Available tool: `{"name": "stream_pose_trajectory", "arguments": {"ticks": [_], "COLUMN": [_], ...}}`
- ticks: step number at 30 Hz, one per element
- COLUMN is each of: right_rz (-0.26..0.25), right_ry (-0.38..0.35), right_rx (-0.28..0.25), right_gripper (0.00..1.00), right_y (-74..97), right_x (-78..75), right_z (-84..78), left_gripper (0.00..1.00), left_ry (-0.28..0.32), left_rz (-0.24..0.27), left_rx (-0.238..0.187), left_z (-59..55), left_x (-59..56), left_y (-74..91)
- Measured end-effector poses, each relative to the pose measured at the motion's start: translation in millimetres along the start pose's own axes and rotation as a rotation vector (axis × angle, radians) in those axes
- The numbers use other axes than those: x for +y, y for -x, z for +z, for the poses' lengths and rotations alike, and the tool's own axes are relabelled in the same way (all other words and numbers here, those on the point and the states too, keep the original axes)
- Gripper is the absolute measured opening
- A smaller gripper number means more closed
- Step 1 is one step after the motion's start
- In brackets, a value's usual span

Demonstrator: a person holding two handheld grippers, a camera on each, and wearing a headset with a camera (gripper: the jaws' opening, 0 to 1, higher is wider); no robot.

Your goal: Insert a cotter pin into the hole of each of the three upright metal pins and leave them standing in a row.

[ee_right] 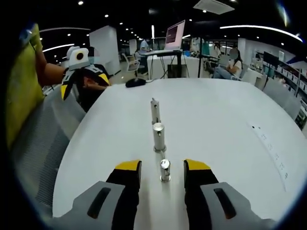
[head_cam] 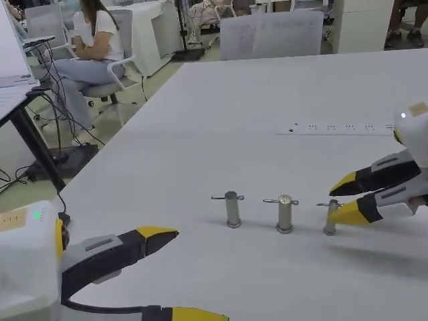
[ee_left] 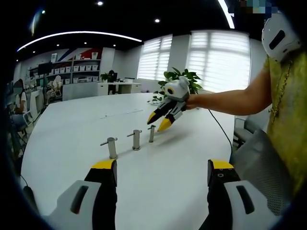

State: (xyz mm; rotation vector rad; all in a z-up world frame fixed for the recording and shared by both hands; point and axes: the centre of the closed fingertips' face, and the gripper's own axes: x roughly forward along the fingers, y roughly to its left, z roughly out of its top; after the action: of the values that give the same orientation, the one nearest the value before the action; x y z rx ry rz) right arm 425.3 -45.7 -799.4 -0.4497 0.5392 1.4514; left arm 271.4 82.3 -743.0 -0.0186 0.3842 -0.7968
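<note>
Three upright metal pins (head_cam: 285, 217) stand in a row on the white table (head_cam: 234, 100), at about 4 o'clock from the centre of the head view. The first pin (head_cam: 233, 212), at the 9 o'clock end of the row, carries a cotter pin (head_cam: 219, 197) crosswise through its top. The second pin (head_cam: 285, 224) carries another the same way (head_cam: 271, 200). The third pin (head_cam: 330, 226), at the 3 o'clock end, is partly covered by the lower jaw of the right gripper (head_cam: 336, 202). A short wire stub (head_cam: 322, 204) projects from its 9 o'clock side; whether it passes fully through cannot be made out. In the right gripper view the right gripper (ee_right: 163, 166) has its jaws spread, one on each side of the third pin (ee_right: 164, 171), with a gap on both sides, and the other two pins line up toward 12 o'clock. The left gripper (head_cam: 200, 275) sits at 7 o'clock in the head view, well apart from the row, jaws spread wide over bare table; its lower jaw is cut off by the frame edge. A white power strip (head_cam: 334, 127) lies at 2 o'clock. A seated person (head_cam: 97, 33) on an office chair (head_cam: 100, 90) is at 11 o'clock, beyond the table.
</note>
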Motion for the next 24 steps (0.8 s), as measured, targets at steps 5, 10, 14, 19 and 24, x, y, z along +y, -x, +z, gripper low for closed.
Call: {"name": "stream_pose_trajectory", "arguments": {"ticks": [5, 10, 14, 19, 24], "right_rz": [-0.064, -0.119, -0.154, -0.2, -0.257], "right_ry": [-0.015, -0.028, -0.031, -0.049, -0.067], "right_rx": [-0.029, -0.063, -0.074, -0.092, -0.135], "right_gripper": [0.52, 0.64, 0.67, 0.71, 0.73], "right_y": [12.4, 25.3, 35.1, 46.2, 58.3], "right_x": [0.1, 6.4, 14.3, 23.6, 36.4], "right_z": [4.6, 12.0, 13.9, 16.5, 22.3], "left_gripper": [0.78, 0.79, 0.79, 0.81, 0.83], "left_ry": [0.0, -0.002, -0.012, -0.019, -0.024], "left_rz": [-0.003, -0.004, -0.008, -0.009, -0.006], "left_rx": [-0.014, -0.031, -0.046, -0.059, -0.065], "left_z": [1.7, 4.4, 8.5, 11.3, 12.7], "left_x": [0.9, 2.2, 2.9, 4.7, 8.2], "left_y": [0.1, 1.9, 4.3, 6.6, 10.0]}}
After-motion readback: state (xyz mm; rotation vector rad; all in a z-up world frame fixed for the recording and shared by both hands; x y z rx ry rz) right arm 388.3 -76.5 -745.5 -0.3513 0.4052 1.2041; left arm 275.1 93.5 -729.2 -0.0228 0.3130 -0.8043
